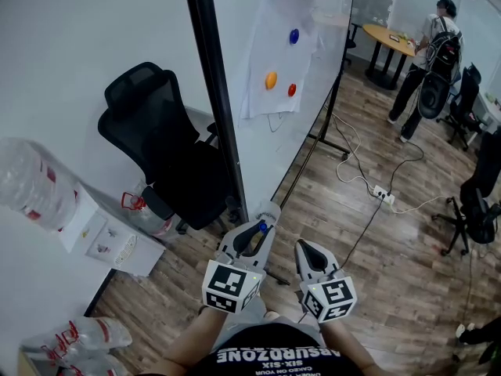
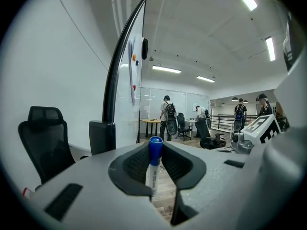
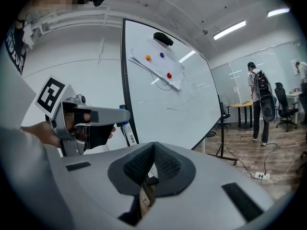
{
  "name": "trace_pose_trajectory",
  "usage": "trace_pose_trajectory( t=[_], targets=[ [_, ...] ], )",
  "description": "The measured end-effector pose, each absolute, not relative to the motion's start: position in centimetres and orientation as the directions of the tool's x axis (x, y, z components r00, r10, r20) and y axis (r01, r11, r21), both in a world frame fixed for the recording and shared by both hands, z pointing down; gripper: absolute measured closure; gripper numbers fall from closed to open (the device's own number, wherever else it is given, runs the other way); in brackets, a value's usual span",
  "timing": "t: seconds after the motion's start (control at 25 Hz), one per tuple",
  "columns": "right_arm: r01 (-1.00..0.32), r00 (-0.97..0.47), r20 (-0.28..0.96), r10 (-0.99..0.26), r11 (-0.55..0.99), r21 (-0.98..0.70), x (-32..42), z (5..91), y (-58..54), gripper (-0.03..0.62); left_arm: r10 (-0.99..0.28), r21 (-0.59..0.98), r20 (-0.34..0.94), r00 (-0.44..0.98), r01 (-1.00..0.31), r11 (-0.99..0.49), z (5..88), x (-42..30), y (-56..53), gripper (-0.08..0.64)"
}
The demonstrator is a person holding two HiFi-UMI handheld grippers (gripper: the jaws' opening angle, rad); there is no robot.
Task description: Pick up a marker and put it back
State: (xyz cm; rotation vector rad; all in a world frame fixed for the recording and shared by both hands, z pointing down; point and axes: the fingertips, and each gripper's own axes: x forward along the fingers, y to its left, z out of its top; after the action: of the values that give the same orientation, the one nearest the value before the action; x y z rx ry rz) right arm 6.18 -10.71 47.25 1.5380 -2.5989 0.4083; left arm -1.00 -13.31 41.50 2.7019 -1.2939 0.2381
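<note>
The left claw (image 1: 264, 216) is clamped on a marker (image 2: 153, 172), its ribbed black rubber pads pressing either side of the slim white printed barrel. The marker stands roughly upright between them, and its round blue cap (image 2: 155, 150) pokes just above the pads. The right claw (image 3: 153, 152) sits just beside the left one. Its two textured pads are pressed tip to tip with nothing between them. Both claws have smooth grey plastic shells, and each carries a cube with black-and-white square markers. Ahead of them stands a tall whiteboard (image 1: 301, 124) in a dark frame. A sheet of paper (image 1: 274, 61) is pinned to it by blue, orange and red round magnets. To the left a black mesh-backed office chair (image 1: 160, 151) stands against a plain white wall, with clear plastic bottles (image 1: 35, 182) nearby. The floor (image 1: 376, 265) is wood-look planks, crossed by cables that run to a white power strip (image 1: 383, 195). Farther off, a person with a backpack (image 1: 433, 57) stands by a round wooden table.
</note>
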Motion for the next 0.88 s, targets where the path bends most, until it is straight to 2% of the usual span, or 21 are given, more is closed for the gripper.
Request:
trace_pose_trajectory(
  t=[0.88],
  targets=[
    [-0.874, -0.483, 0.214, -0.849, 0.452, -0.179, 6.3, 47.0, -11.5, 0.595, -0.777, -0.028, 0.067, 0.626, -0.778, -0.628, 35.7, -0.3, -15.3, 0.482]
  ],
)
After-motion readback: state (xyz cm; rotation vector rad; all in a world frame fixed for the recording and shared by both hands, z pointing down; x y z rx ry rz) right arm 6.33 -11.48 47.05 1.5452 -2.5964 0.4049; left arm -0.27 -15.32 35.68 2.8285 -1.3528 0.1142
